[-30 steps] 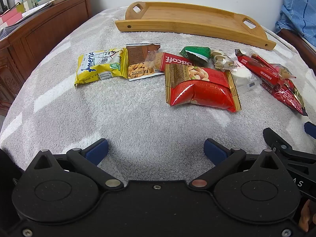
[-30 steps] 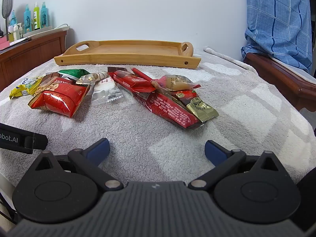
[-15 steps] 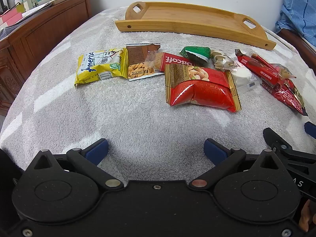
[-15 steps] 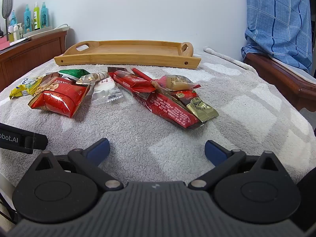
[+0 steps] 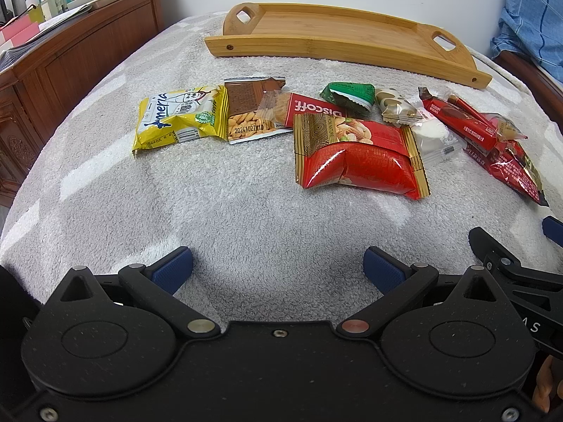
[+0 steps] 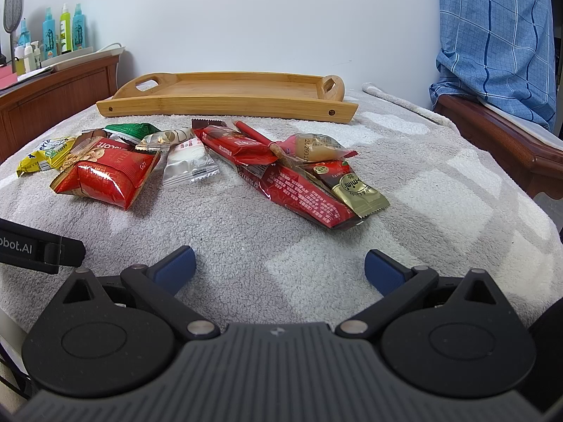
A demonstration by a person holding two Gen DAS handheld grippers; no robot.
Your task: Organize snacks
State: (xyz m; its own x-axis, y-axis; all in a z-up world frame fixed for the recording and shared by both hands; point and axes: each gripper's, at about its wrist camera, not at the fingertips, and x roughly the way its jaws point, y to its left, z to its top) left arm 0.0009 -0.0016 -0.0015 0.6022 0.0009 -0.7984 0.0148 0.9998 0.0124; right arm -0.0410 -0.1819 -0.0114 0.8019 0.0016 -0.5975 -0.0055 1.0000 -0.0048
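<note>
Nothing's budged in the last second: both the left gripper (image 5: 278,263) and right gripper (image 6: 279,263) hang wide and empty. Snacks (image 5: 359,154) sit scattered on the blanket (image 5: 246,211), the wooden tray (image 5: 337,31) probably bare, so sorting hasn't started.

A grey fleece blanket (image 6: 404,176) covers the whole surface. At 10 o'clock in the right wrist view stands a dark wooden cabinet (image 6: 52,105), with 3 spray bottles (image 6: 63,28) and small white bottles (image 6: 30,54) on top. At 2 o'clock a blue checked cloth (image 6: 492,35) drapes over a wooden frame (image 6: 499,133).
</note>
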